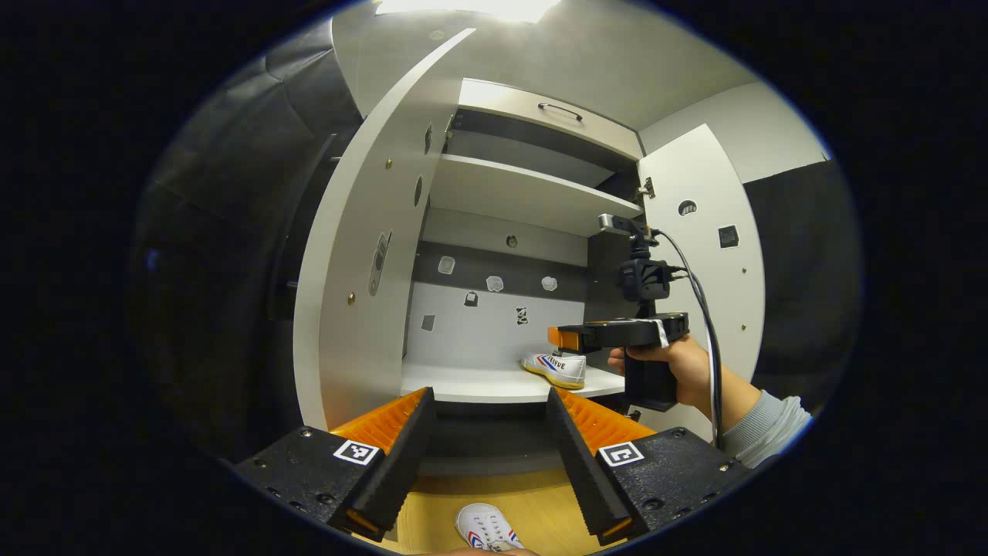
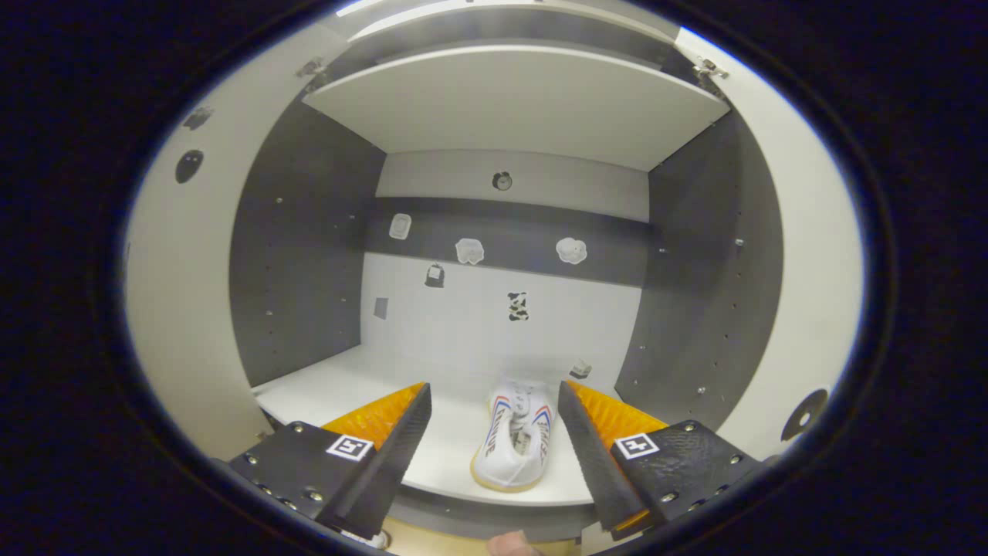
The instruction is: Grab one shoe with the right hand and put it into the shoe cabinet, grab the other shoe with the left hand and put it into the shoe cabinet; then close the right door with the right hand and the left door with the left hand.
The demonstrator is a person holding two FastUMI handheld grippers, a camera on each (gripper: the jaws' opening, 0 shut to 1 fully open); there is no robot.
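A strong white glare is seen at the top of the left gripper view, where a ceiling light (image 1: 471, 6) is washed out. The open cabinet door (image 1: 370, 255) at the left is lit brightly, and straight edges near the rim are bent into curves. The dark cloth at the upper left is dim and a bit soft. In the right gripper view, the cabinet inside is lit evenly, with soft shadow under the shelf (image 2: 513, 104) and on the grey side walls. The shoe (image 2: 515, 444) is seen sharply. Small stickers on the back wall look slightly blurred, perhaps.
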